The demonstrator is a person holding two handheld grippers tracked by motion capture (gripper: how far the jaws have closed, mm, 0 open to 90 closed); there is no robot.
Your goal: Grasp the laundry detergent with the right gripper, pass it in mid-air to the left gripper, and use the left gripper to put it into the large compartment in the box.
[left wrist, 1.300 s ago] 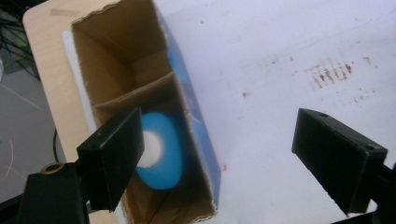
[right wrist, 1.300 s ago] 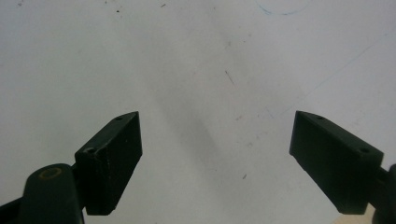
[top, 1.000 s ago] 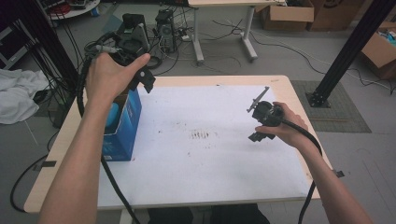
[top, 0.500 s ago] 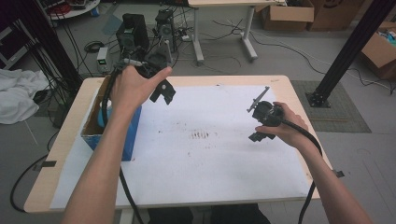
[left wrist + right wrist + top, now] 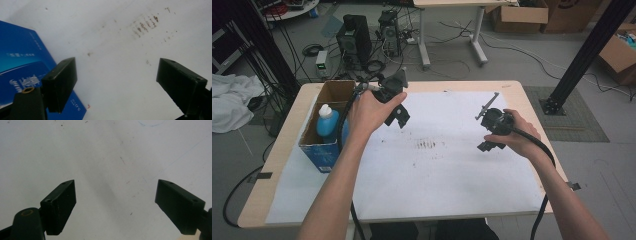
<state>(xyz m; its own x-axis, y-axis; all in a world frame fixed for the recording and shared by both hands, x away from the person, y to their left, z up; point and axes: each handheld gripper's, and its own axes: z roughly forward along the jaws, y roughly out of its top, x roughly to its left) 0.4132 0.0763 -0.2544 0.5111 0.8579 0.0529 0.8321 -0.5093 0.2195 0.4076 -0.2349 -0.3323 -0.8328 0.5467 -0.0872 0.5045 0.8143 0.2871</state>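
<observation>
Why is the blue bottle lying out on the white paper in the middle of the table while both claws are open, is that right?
Not quite. The blue bottle stands inside the open cardboard box at the table's left edge, not out on the white paper; the high view shows it. The rest is right: the left claw and right claw are both open, holding nothing.

I am seeing my left gripper [image 5: 398, 102] moving rightward, away from above the blue box [image 5: 326, 142] and out over the white sheet [image 5: 437, 170]. The box is now uncovered, and a blue bottle [image 5: 327, 121], probably plastic, is showing inside it.
</observation>
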